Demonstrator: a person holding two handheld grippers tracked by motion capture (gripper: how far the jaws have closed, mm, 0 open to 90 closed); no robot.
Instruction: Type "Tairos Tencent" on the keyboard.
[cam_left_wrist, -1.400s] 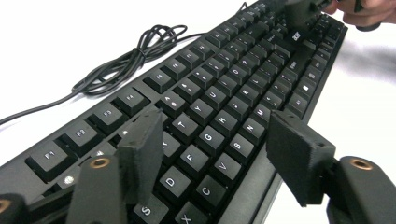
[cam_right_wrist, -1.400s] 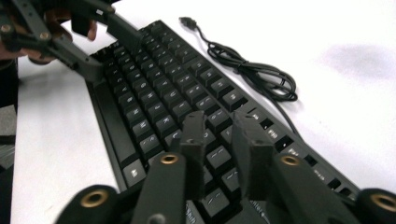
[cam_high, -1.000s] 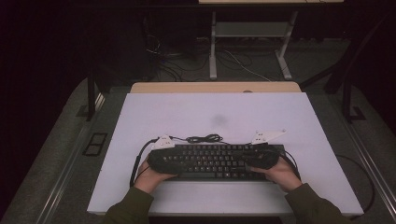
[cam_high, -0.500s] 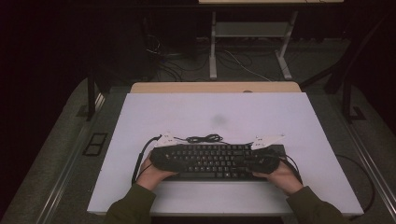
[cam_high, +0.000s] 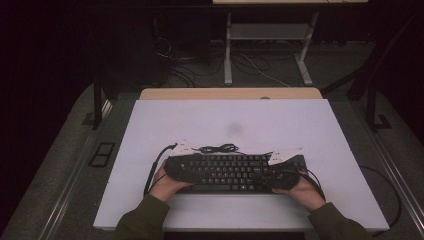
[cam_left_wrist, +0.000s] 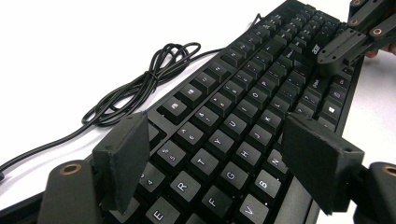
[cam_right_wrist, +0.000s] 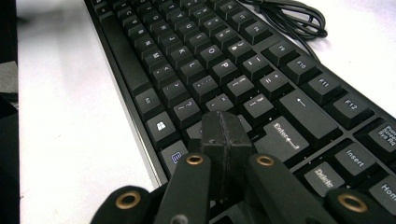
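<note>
One black keyboard lies on the white tabletop, close to the near edge, with its one black cable bunched in a loose coil just behind it. Two grippers work over it, one in each hand. The left gripper is at the keyboard's left end; its jaws stand apart above the letter keys, with nothing pressed between them, and they have just been opening a little. The right gripper is at the right end, its jaws closed flat against each other with nothing between them, their tip over the keys near Enter. In the high view, two forearms in dark green sleeves come in from the bottom edge. One faint grey smudge marks the tabletop farther back.
</note>
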